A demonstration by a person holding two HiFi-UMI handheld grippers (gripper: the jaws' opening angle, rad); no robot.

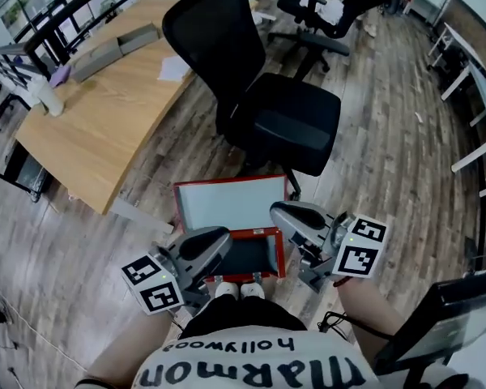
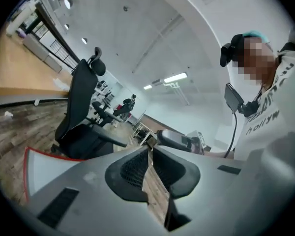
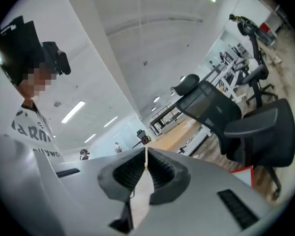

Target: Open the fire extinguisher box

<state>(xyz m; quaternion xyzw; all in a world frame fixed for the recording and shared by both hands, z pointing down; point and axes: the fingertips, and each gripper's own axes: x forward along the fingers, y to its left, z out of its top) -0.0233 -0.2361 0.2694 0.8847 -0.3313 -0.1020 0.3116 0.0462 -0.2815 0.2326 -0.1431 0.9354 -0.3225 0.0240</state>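
Note:
The red fire extinguisher box (image 1: 280,254) lies on the wooden floor in front of my feet. Its lid (image 1: 231,202) is swung up, pale inside facing me, and the dark inside of the box shows. My left gripper (image 1: 224,238) hangs above the box's left side, jaws closed to a thin slit with nothing between them. Above the box's right side, my right gripper (image 1: 278,214) has its jaws shut and empty. The left gripper view shows the lid's red-edged panel (image 2: 42,165) low at left and the right gripper (image 2: 179,140) ahead. A red box corner (image 3: 244,174) shows in the right gripper view.
A black office chair (image 1: 285,113) stands just behind the box. A wooden desk (image 1: 105,96) is at the left with a second chair (image 1: 324,23) farther back. White table legs (image 1: 470,79) line the right. A dark monitor (image 1: 445,318) sits at lower right.

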